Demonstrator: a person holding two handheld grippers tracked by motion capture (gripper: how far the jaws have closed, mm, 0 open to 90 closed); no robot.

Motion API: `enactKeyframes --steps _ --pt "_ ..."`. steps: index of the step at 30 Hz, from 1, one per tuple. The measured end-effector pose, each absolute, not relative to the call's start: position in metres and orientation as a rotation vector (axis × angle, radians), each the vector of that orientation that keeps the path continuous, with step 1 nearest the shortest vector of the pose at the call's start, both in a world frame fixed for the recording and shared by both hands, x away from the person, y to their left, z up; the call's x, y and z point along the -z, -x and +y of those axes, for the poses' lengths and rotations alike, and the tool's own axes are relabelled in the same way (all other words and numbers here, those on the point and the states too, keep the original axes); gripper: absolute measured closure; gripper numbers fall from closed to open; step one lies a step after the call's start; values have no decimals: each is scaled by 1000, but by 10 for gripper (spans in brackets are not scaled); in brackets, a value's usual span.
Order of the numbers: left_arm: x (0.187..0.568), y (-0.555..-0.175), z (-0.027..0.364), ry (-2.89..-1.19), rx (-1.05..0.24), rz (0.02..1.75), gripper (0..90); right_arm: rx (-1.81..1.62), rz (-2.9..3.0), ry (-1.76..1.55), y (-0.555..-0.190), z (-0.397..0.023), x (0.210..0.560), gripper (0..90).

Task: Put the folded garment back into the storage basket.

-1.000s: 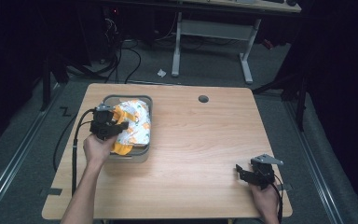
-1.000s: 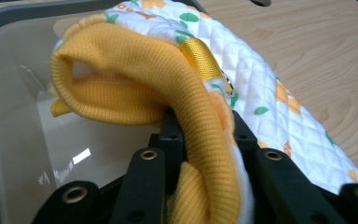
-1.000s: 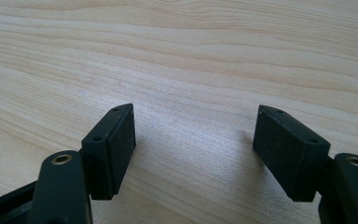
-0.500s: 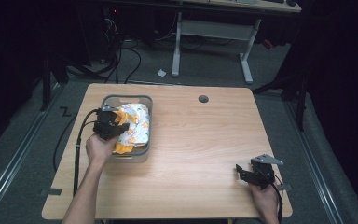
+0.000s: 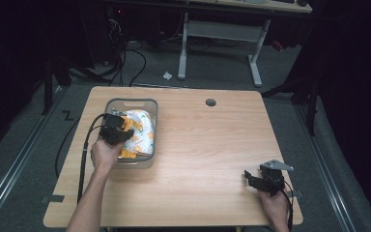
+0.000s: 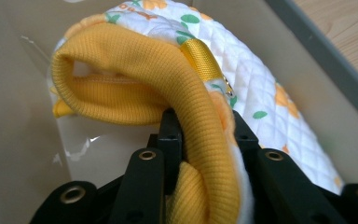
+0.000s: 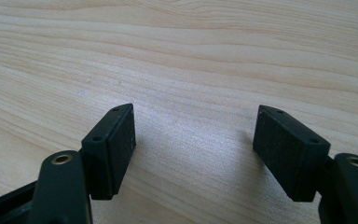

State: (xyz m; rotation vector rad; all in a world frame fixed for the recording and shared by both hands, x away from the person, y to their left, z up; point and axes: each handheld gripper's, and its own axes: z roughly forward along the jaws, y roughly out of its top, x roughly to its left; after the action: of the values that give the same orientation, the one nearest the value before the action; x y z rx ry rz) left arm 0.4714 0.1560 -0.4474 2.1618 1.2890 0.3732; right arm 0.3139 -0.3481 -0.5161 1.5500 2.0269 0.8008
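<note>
Fabric in grip: at the table's left, left gripper (image 5: 117, 129) has its jaws clamped on the yellow ribbed cuff (image 6: 200, 140) of a quilted white garment (image 5: 139, 135) w/ orange-and-green print, which lies inside the grey bin (image 5: 130, 102). Cuff sits pinched between both black pads, garment bulging above the bin floor. Bare wooden table (image 5: 207, 145) spans the centre. At right, near the front edge, right gripper (image 5: 263, 181) rests w/ jaws wide apart, nothing btwn them.
</note>
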Motion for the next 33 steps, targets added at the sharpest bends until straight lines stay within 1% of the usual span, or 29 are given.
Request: enactKeyframes --steps 6,10,16,21,25,28,33 --pt "450 -475 148 -2199 -391 1294 710 -801 2027 -1550 -314 -348 516 301" --pt "451 -477 147 -2213 -400 1324 668 -801 2026 -1550 -314 -348 516 301" --pt "453 -479 145 -2256 -463 1368 551 -800 2027 -1547 -314 -348 516 301" --pt "453 -481 146 -2239 -471 1408 451 -800 2027 -1547 -314 -348 516 301" --pt "449 -481 149 -2211 -446 1434 394 -801 2027 -1548 -314 -348 516 301" --pt "446 -479 151 -2184 -461 1437 355 -801 2026 -1548 -314 -348 516 301" --pt "438 -475 154 -2128 -470 1432 320 -800 2027 -1548 -314 -348 516 301"
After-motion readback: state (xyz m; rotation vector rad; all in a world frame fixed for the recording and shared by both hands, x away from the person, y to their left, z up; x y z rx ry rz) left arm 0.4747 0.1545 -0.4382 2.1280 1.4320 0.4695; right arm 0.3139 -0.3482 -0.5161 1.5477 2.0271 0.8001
